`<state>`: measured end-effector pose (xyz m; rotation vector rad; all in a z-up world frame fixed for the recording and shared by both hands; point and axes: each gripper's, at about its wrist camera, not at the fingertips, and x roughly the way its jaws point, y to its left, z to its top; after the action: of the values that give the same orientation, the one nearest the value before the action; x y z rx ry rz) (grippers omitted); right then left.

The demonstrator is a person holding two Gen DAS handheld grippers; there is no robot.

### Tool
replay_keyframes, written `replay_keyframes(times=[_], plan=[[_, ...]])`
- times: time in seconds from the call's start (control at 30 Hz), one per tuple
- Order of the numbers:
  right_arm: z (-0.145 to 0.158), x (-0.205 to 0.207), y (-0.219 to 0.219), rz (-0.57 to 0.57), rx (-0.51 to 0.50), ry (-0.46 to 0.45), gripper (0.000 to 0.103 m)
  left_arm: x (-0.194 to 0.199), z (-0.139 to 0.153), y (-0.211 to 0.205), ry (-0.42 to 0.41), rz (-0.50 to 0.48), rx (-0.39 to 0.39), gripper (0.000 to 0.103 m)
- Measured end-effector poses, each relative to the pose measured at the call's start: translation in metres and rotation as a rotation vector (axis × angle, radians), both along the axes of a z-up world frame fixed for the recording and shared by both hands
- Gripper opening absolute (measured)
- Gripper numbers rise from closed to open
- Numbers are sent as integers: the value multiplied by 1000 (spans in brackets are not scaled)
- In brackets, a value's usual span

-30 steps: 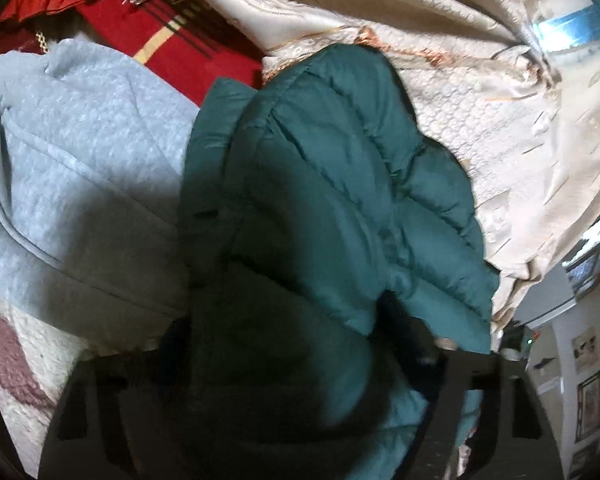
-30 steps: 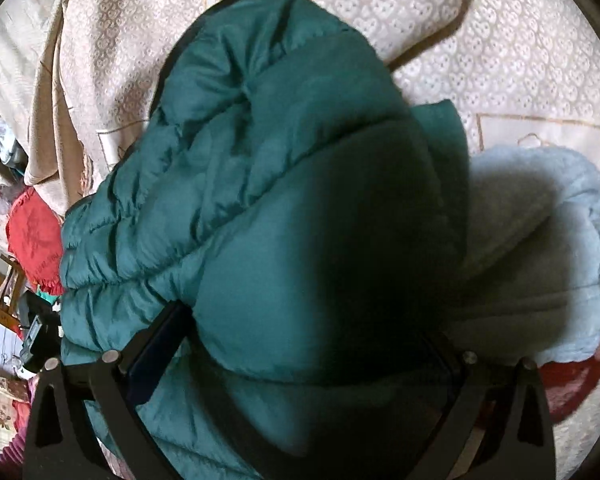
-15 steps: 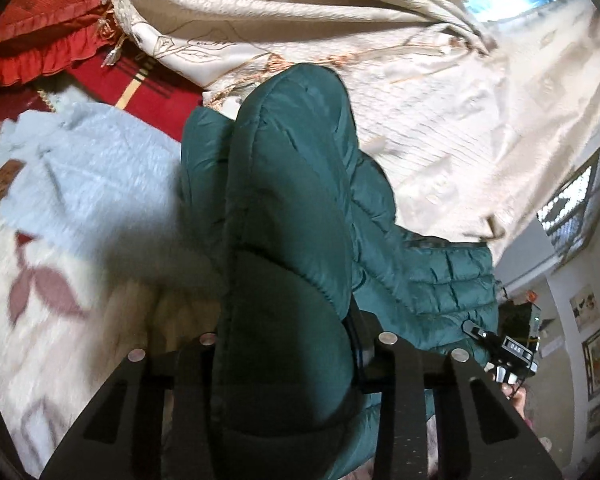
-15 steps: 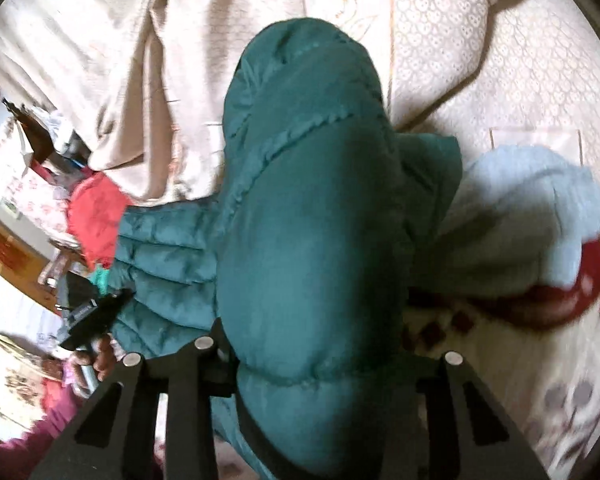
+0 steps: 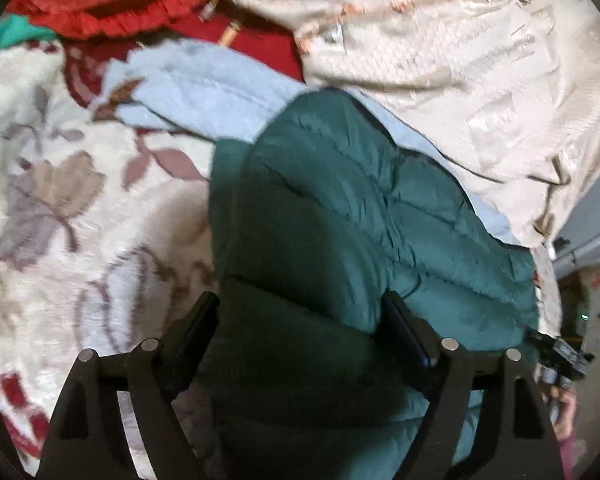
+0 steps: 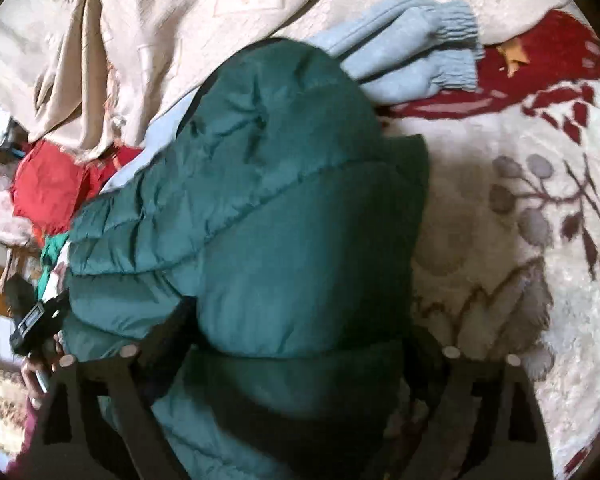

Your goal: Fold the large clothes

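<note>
- Spreading across the left of the left wrist view, a cream floral blanket [image 5: 80, 208] covers the bed, with red fabric [image 5: 100, 4] bunched at its far edge.
- A pale blue sweatshirt [image 5: 204, 96] lies on that blanket, just beyond the jacket and partly tucked under it.
- The left claw [image 5: 300, 320] has its two fingers pressed into a thick fold of the green puffer jacket [image 5: 340, 208], one on either side, pinching it.
- The jacket bulges up out of that grip and drapes away to the right, over the blue sweatshirt.
- A beige bedspread [image 5: 460, 64] lies crumpled behind it, filling the upper right.
- In the right wrist view, the beige bedspread [image 6: 180, 40] sits at the upper left.
- The green puffer jacket [image 6: 280, 200] fills the middle, its quilted bulk swelling from the right claw [image 6: 300, 344], whose fingers clamp a fold of it.
- The blue sweatshirt's ribbed cuffs [image 6: 456, 40] poke out past the jacket's top.
- The floral blanket [image 6: 520, 240] lies to the right.
</note>
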<state>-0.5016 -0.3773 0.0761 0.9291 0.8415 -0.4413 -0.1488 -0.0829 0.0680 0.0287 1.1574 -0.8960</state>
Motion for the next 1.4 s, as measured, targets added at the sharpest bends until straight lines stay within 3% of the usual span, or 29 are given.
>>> replay_keyframes(times=[0.07, 0.2, 0.3, 0.4, 0.53, 0.63, 0.7, 0.8, 0.9, 1.17, 1.4], plan=[[14, -5, 6, -23, -33, 25, 93, -7, 16, 6, -57, 21, 12, 66], [69, -14, 26, -42, -224, 39, 93, -33, 57, 19, -250, 44, 23, 66], [98, -11, 45, -23, -272, -11, 93, -52, 67, 22, -305, 38, 5, 66], [108, 6, 73, 45, -299, -35, 93, -70, 68, 15, -314, 44, -4, 66], [100, 35, 113, 129, -375, 0, 93, -94, 56, 1, -307, 20, 24, 66], [84, 56, 127, 162, -374, 19, 93, -109, 36, -16, -319, 8, 74, 66], [68, 70, 131, 164, -368, 38, 93, -118, 27, -25, -368, 18, 135, 66], [44, 88, 138, 152, -438, 105, 98, -126, 21, -31, -427, 28, 171, 66], [34, 96, 139, 138, -473, 119, 103, -126, 17, -30, -426, 44, 172, 66], [32, 96, 141, 116, -480, 112, 103, -130, 10, -29, -437, 83, 165, 68], [53, 83, 155, 64, -470, 107, 103, -140, 21, -21, -442, 84, 160, 68]])
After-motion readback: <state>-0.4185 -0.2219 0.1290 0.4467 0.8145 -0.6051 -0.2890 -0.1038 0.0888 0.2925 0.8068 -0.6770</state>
